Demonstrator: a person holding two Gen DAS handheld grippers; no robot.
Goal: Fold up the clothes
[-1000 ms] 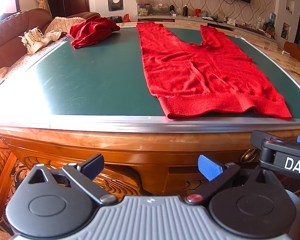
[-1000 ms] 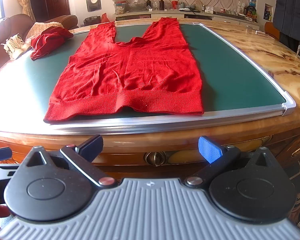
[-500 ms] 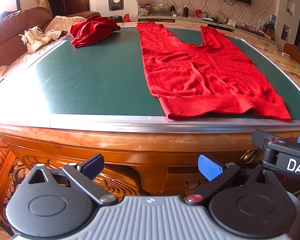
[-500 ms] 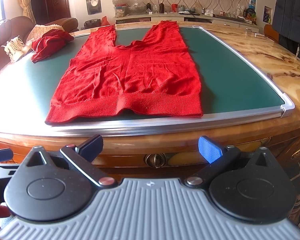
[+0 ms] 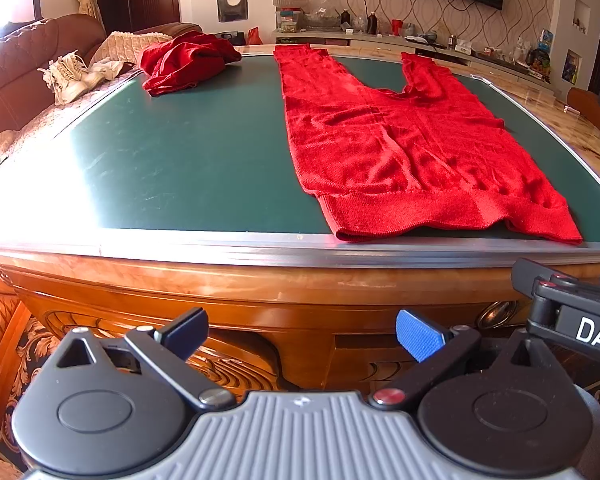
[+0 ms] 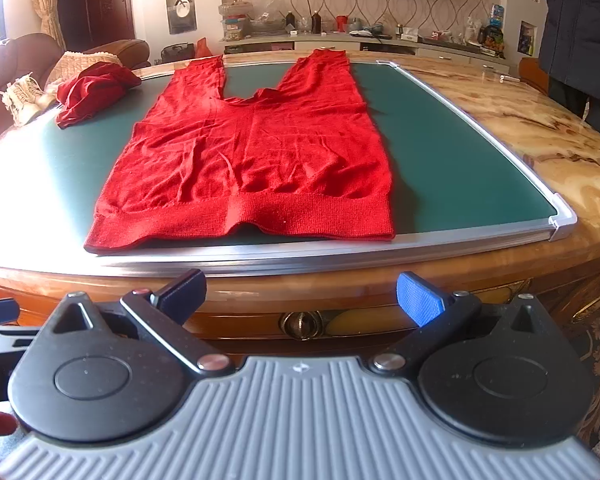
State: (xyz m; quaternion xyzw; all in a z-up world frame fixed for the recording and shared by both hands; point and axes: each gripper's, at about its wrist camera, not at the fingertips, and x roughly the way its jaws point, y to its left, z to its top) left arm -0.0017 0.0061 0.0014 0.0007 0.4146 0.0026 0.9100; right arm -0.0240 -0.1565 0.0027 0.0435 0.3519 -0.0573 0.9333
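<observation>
The red knit trousers (image 6: 252,160) lie flat on the green mat (image 6: 452,168), waistband nearest, long axis toward 12 o'clock. Right gripper (image 6: 300,300) faces them squarely, probably nearer; left gripper (image 5: 300,336) sees them at 1 o'clock (both spread wide, empty).

The trousers (image 6: 252,160) lie flat on the mat (image 6: 440,168), waistband at its near edge. A crumpled garment (image 6: 94,92) lies at the far left. The mat lies on the table (image 6: 540,128).
</observation>
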